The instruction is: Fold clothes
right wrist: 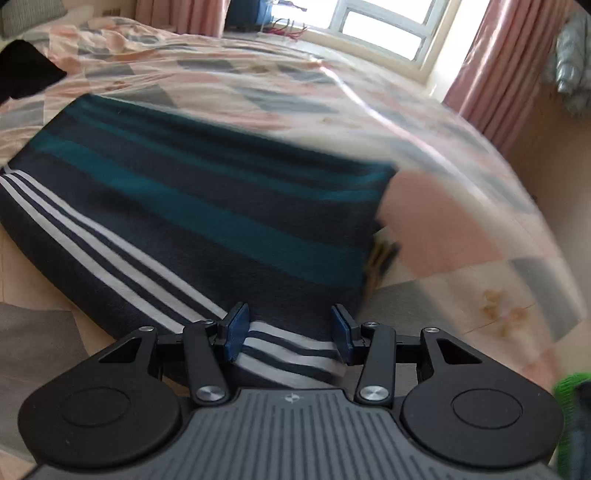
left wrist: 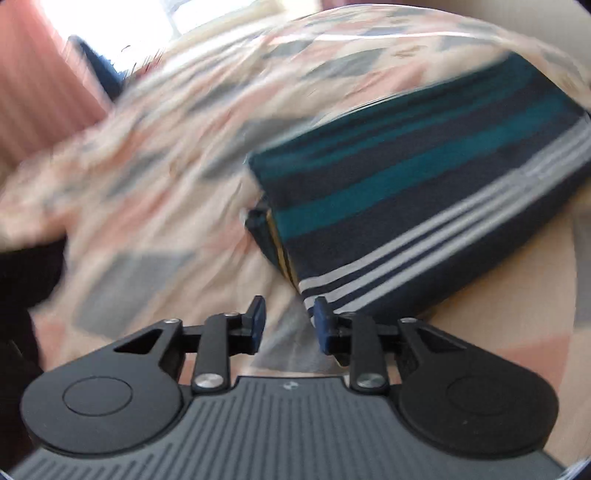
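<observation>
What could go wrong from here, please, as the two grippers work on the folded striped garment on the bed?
1. The left gripper sits at the striped garment's corner with only bedsheet between its open jaws, so closing now might pinch the sheet instead.
2. The right gripper straddles the garment's white-striped edge without visibly pressing it; it might catch only the top layer and undo the fold.
3. Both views are blurred, so aim may be off.

a pink-and-grey patchwork bedspread covers the bed; pink curtains flank a bright window behind it.
</observation>
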The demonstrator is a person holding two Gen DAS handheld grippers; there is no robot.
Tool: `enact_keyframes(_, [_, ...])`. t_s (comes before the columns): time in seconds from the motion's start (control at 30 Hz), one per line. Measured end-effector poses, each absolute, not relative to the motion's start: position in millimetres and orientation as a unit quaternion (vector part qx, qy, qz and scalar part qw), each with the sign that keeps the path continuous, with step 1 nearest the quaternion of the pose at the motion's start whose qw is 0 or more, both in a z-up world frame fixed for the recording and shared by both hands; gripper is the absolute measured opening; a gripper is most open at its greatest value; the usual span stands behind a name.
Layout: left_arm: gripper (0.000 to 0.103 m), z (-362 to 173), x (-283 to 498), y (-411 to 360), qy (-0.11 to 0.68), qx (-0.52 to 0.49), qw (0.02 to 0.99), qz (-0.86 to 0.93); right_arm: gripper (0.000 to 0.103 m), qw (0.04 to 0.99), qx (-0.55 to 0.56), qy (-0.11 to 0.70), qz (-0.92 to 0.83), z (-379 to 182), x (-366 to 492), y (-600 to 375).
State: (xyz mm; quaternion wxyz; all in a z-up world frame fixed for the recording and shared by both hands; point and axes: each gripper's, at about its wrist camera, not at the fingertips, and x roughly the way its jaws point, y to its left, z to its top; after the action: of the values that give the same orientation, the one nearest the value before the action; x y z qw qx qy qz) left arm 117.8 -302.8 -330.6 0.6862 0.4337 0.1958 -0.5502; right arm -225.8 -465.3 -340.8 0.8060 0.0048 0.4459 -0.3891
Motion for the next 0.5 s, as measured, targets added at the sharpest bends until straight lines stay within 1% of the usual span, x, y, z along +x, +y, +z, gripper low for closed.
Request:
enact_keyframes(0.03, [0.041,-329.9,103.8,-296.5,0.162,0.457,0.667,-0.566,0.055,0.804,-0.025,0.446,-0.392,-330.8,-228.9,-456.4])
enact_keyframes(0.07, [0.045,-334.3,90.1,-290.4,0.126,0.483,0.645,-0.578,0.058,0.808,-0.047,0.445,-0.383,-322.4,-233.8,-445.0])
enact_keyframes(0.1, [0.048,-344.2,78.2,-285.0,0.087,0.512,0.623,-0.585,0.065,0.813,-0.068,0.446,-0.369,-319.1,-238.5,-432.2])
enact_keyframes(0.2, [0.048,-390.7,58.7,-279.0,-0.024,0.592,0.562,-0.576,0.076,0.811,-0.158,0.476,-0.302,-338.6,-243.2,-390.1])
enact_keyframes(0.3, [0.048,-431.5,60.6,-282.4,-0.110,0.632,0.528,-0.556,0.077,0.765,-0.310,0.508,-0.246,-391.0,-241.4,-363.3])
enact_keyframes(0.37, [0.049,-445.8,66.7,-286.7,-0.150,0.637,0.512,-0.556,0.077,0.738,-0.392,0.500,-0.228,-420.1,-240.5,-360.7])
enact_keyframes(0.5, [0.051,-463.0,74.7,-295.6,-0.207,0.639,0.490,-0.556,0.078,0.720,-0.465,0.462,-0.227,-438.2,-228.9,-377.6])
